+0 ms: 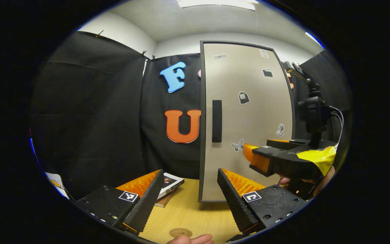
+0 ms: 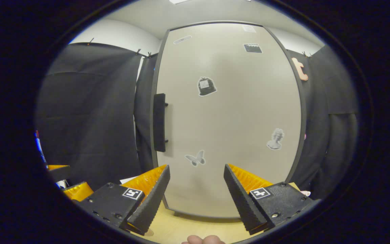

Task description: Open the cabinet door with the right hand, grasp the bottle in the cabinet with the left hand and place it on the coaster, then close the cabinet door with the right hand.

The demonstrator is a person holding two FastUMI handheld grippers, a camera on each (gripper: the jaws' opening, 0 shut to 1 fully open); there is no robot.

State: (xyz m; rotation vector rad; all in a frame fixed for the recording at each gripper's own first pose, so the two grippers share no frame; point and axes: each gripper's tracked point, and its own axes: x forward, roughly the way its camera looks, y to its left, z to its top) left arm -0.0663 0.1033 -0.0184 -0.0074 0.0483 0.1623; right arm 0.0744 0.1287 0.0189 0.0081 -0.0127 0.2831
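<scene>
Beige cabinet door (image 2: 229, 118) is shut, so the bottle must be behind it. Your right tongs (image 2: 196, 189) are gaping wide, empty, just right of the handle (image 2: 159, 122), lined up to hook it. Handle's long axis runs vertical. Left tongs (image 1: 190, 193) wide too, waiting above the coaster (image 1: 180, 232) on the desk (image 1: 188, 210).

Cabinet door (image 1: 249, 118) standing shut, blocking access to interior. Handle (image 1: 217, 121) sitting at door's left edge, nothing lying in front of it. Right gripper (image 1: 249, 157) hovering before door's lower right, partly obstructing that side. Books (image 1: 168, 189) lying on table (image 1: 195, 213) left of cabinet. Coaster (image 1: 180, 232) lying at table's near edge, bare tabletop stretching between it and cabinet.
</scene>
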